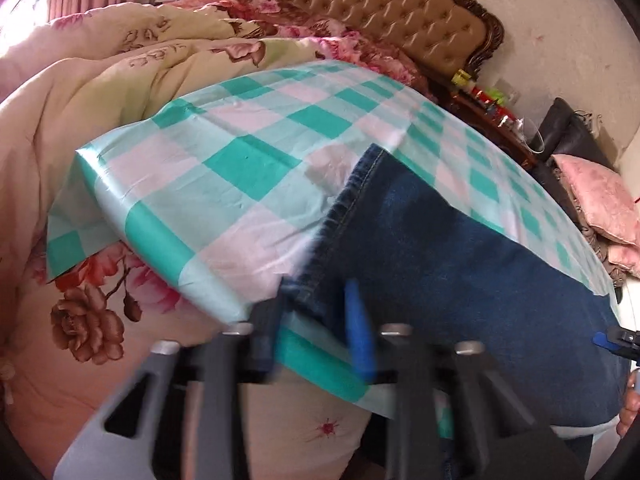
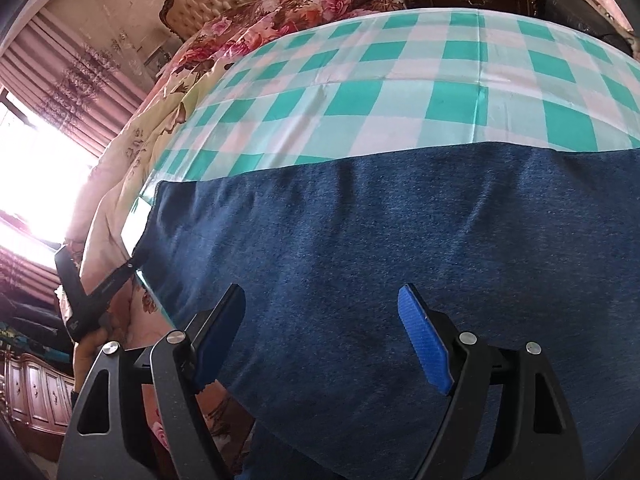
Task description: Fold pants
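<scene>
Left wrist view: the left gripper (image 1: 320, 312), fingers narrowly parted, straddles the hem of the pants (image 1: 440, 240) at the checkered cloth's (image 1: 240, 160) near edge; whether it pinches is unclear. Right wrist view: the right gripper (image 2: 322, 336) hangs wide open, empty, over the pants (image 2: 360, 240); both should seize matching edges before lifting.

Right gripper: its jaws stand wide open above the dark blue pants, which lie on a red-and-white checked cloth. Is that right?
Not quite. The cloth is green-and-white checked, not red-and-white, as the right wrist view shows. The rest holds: the right gripper has its jaws wide open above the dark blue pants lying on that cloth.
</scene>
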The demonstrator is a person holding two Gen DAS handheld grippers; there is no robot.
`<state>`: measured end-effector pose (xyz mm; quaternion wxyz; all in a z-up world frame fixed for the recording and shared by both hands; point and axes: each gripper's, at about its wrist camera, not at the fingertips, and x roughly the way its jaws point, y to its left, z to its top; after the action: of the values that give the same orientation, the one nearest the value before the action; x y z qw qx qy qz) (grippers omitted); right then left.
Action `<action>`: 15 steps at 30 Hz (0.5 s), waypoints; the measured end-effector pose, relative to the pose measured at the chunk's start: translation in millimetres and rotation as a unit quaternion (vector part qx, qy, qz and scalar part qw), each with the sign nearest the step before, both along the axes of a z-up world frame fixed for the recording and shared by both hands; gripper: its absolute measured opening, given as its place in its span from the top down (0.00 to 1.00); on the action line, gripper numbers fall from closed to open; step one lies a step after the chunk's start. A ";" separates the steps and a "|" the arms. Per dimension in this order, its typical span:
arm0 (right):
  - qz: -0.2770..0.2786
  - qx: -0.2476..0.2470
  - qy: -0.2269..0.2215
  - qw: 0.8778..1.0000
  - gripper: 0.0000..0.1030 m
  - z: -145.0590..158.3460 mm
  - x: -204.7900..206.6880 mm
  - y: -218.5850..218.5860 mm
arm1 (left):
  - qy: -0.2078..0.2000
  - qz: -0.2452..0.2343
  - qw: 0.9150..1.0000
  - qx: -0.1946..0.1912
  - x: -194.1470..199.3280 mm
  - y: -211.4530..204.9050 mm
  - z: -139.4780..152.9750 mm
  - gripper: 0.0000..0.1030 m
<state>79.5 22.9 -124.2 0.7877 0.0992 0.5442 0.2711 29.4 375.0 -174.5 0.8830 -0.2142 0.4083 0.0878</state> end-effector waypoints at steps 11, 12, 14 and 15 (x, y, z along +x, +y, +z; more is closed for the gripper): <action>-0.042 0.087 0.019 0.995 0.25 24.8 6.4 -57.7 | -0.063 -0.107 0.946 0.299 -4.6 -185.3 119.8 0.82; -0.061 0.099 0.019 0.993 0.25 27.6 7.3 -75.0 | -0.073 -0.129 0.929 0.340 -8.5 -220.4 123.7 0.82; -0.095 0.112 0.017 0.989 0.25 31.4 6.9 -104.1 | -0.094 -0.177 0.893 0.403 -20.7 -293.1 118.8 0.82; -0.109 0.115 0.016 0.987 0.25 32.0 6.6 -115.3 | -0.103 -0.200 0.877 0.425 -28.4 -327.8 109.0 0.82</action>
<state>86.1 -92.4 -92.2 0.7869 0.2518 0.5082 0.2430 1.0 47.2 -65.5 0.9249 0.2597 0.2728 0.0520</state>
